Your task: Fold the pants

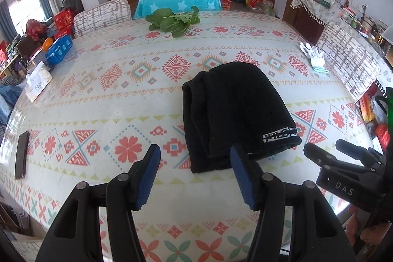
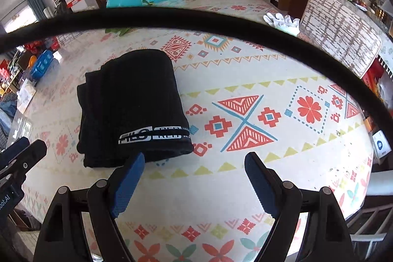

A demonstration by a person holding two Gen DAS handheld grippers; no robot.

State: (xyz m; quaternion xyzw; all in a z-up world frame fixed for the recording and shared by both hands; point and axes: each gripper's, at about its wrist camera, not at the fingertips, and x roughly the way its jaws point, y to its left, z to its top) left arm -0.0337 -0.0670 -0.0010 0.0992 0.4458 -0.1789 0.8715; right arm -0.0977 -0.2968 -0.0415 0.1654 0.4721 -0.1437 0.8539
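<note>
Black fleece pants (image 1: 235,114), folded into a compact stack with a white logo band, lie mid-bench on the patterned tablecloth bench (image 1: 110,95). Left hand-held gripper (image 1: 194,178) spread, empty, just short of the stack's near edge. Right hand-held gripper (image 2: 194,178) spread, empty, beside it. Leafy greens (image 1: 172,20) at far edge.
</note>
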